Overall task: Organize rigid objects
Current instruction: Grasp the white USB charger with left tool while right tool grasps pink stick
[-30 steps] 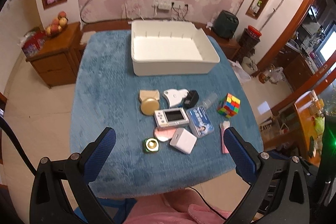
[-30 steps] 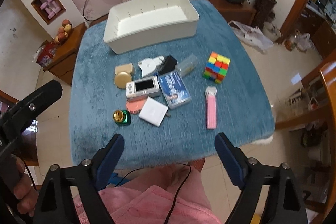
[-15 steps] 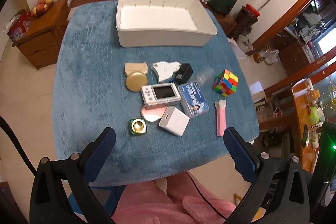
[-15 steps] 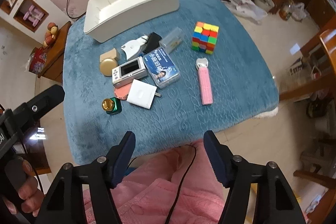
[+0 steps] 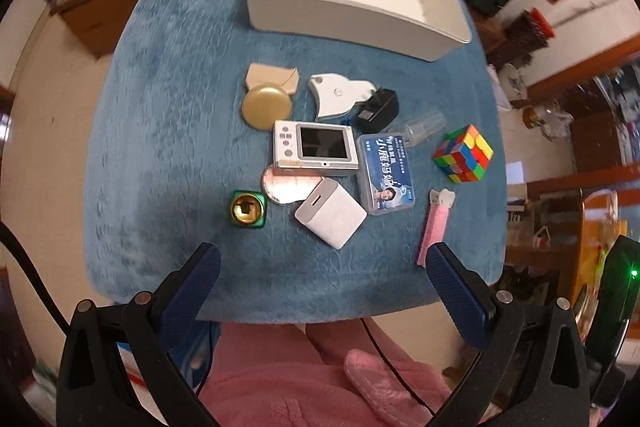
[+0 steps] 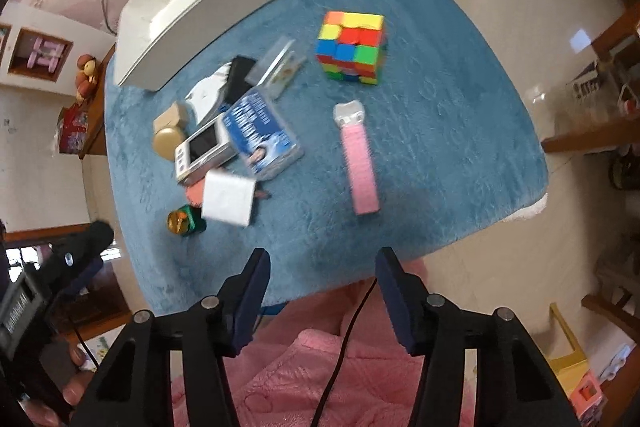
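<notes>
Left gripper (image 5: pixel 320 269) — blue-padded fingers wide apart, empty; small green-and-gold round tin (image 5: pixel 247 209) ahead of its left finger. Right gripper (image 6: pixel 322 265) — jaws closing, nothing between; pink flat bar with white cap (image 6: pixel 357 159) just ahead.

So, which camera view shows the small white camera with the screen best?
The left wrist view. There the small white camera lies near the middle, sharp, seen from above, with its screen and buttons plain. In the right wrist view it is off to the left, smaller, tilted and blurred, with the white block overlapping its near edge.
</notes>
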`<state>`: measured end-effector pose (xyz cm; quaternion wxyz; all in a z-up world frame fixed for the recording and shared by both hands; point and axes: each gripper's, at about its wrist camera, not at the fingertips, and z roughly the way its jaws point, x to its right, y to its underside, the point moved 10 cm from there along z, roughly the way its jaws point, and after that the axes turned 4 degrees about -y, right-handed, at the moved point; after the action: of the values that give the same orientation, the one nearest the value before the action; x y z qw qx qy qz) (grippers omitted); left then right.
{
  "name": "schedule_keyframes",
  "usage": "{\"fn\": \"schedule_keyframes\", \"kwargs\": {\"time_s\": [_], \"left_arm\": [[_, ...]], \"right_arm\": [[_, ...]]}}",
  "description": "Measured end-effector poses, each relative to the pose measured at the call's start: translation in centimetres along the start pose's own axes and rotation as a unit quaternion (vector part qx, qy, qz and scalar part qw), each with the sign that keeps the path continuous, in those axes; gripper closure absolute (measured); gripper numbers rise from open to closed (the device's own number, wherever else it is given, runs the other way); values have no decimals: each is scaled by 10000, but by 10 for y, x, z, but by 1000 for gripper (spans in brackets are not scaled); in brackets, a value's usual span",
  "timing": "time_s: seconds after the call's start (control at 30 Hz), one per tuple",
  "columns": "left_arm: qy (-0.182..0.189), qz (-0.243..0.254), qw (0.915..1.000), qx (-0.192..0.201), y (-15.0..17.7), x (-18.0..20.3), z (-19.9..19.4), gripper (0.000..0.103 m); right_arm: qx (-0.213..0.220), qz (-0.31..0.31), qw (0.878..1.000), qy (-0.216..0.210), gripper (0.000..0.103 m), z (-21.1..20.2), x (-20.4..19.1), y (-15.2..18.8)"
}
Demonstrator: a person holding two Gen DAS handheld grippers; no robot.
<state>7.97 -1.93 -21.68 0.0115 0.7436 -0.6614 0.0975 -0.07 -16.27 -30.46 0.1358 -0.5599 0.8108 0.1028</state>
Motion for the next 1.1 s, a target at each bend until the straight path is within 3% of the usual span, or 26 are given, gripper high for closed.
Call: {"fn": "schedule_keyframes", "kwargs": {"time_s": [0.27, 0.6, 0.93, 1.1], "left_arm": [[-213, -1031, 9931, -522, 2, 3, 31, 2], [-382, -2327, 9669, -980, 0, -8, 74, 3], [-518, -3052, 9391, -1495, 15, -29, 115, 4], [-516, -3165, 9319, -1693, 22, -37, 129, 8]], "right_arm": [[-609, 86, 9980, -117, 50, 17, 28, -41], [-1520, 298, 9876, -270, 50, 53, 44, -66], [-1923, 217, 9808, -241, 50, 85, 38, -77], [-2006, 189, 9794, -148, 51, 96, 37, -81]]}}
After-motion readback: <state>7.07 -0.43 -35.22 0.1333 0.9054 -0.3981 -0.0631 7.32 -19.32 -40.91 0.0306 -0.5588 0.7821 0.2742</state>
